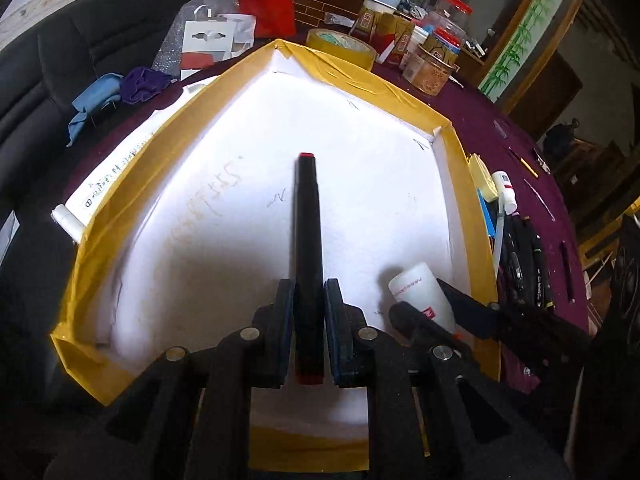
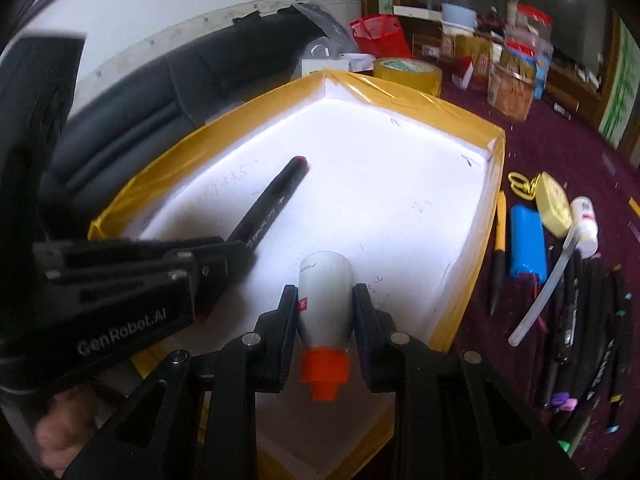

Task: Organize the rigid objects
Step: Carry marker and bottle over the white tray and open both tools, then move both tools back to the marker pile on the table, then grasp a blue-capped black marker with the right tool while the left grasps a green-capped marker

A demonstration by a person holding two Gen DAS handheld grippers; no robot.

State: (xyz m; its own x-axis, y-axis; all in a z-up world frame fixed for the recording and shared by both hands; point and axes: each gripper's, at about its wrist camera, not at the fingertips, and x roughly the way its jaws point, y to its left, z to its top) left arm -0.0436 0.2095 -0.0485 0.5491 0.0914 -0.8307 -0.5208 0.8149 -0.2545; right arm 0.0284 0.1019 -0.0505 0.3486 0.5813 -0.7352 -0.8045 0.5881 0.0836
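Both tools hang over the yellow-rimmed tray (image 1: 460, 184), seemingly to drop their loads inside. The left hand-held gripper (image 1: 308, 320) pinches a black marker (image 1: 307, 216) pointing to 12 o'clock; the right hand-held gripper (image 2: 325, 320) clamps a white bottle (image 2: 326, 292) — orange cap toward 6 o'clock.

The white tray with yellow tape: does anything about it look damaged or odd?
The white tray with yellow tape has wrinkled, loose tape at its far corner and pen scribbles on its floor. Nothing is spilled; the black marker and white glue bottle are held above it.
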